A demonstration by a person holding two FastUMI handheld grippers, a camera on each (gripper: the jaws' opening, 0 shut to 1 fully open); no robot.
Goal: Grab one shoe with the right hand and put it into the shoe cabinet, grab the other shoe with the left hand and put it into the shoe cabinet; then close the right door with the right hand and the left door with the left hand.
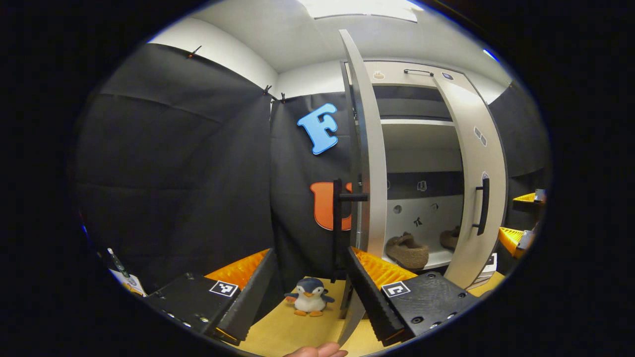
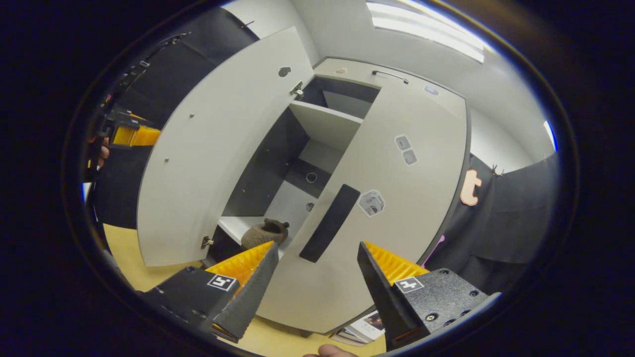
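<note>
The grey shoe cabinet stands with its left door swung out, edge-on just past my left gripper, which is open and holds nothing. Two brown shoes sit on the bottom shelf. The right door is partly swung in, and my right gripper shows beside it. In the right gripper view that door is close in front, its dark handle just beyond the open right gripper. One shoe shows through the gap. The left gripper is behind the left door.
A small penguin toy stands on the yellow floor in front of the left door. Magazines lie under the right door's lower edge. Black cloth walls close the booth on the left and right.
</note>
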